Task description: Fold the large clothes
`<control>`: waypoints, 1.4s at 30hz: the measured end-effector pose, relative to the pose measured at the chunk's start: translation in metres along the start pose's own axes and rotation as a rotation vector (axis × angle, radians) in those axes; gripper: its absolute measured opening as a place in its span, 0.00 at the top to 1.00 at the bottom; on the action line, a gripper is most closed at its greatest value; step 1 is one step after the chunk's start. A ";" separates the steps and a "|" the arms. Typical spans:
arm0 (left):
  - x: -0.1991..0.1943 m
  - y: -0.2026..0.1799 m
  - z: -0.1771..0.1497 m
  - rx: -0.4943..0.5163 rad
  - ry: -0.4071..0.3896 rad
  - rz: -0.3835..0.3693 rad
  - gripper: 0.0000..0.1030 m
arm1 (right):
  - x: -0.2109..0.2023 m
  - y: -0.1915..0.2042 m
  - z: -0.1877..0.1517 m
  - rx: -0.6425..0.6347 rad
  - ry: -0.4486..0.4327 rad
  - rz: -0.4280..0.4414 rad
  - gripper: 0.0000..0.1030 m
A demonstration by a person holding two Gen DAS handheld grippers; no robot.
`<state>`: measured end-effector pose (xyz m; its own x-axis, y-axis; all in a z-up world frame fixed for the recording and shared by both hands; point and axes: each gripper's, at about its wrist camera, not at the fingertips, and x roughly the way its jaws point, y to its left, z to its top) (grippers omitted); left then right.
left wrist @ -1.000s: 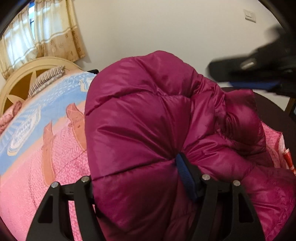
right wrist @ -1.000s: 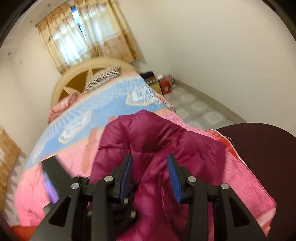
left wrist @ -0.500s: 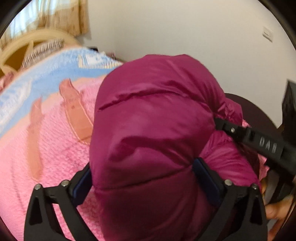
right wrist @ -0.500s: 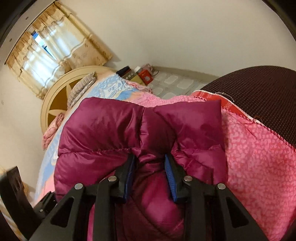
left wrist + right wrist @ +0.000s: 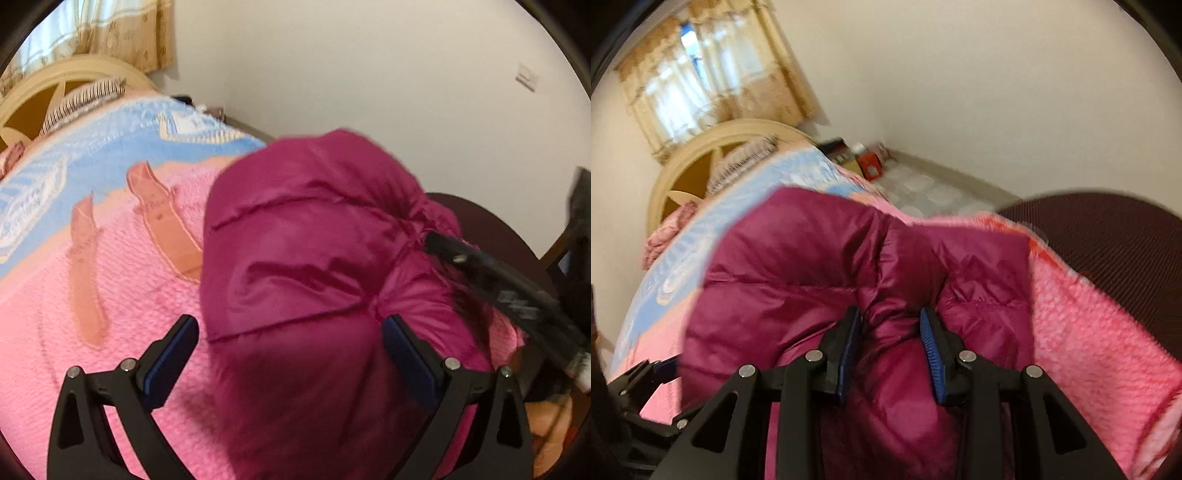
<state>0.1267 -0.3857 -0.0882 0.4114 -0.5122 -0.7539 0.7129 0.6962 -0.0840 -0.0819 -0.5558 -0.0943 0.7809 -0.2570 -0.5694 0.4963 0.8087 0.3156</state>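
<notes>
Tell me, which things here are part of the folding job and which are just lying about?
Part of the job:
- puffy magenta quilted jacket
- left gripper, jaws wide open
- right gripper, pinching a fold of the jacket

Just lying about:
- pink and blue woven bedspread
- cream wooden headboard
- small red box
- beige patterned curtains

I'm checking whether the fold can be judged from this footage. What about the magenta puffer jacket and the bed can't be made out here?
- Magenta puffer jacket: in the left wrist view its lower part runs off the bottom edge; sleeves and hem not identifiable.
- Fabric behind the right gripper: hidden by black fingers in the right wrist view.
- Small items beside the bed: too small and blurred.
- Pink blanket under the jacket: covered.
</notes>
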 end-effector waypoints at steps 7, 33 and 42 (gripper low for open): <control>-0.032 -0.011 -0.017 0.041 -0.052 0.021 0.01 | -0.069 0.026 -0.038 -0.072 0.018 0.022 0.67; -0.144 -0.005 -0.090 0.025 -0.196 0.090 0.00 | -0.176 0.046 -0.088 -0.054 -0.083 -0.043 0.32; -0.211 -0.012 -0.104 0.032 -0.343 0.128 0.00 | -0.270 0.066 -0.103 -0.146 -0.243 -0.177 0.30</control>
<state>-0.0274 -0.2333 0.0043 0.6608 -0.5649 -0.4942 0.6588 0.7520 0.0213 -0.2990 -0.3788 0.0016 0.7641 -0.5046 -0.4019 0.5861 0.8033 0.1058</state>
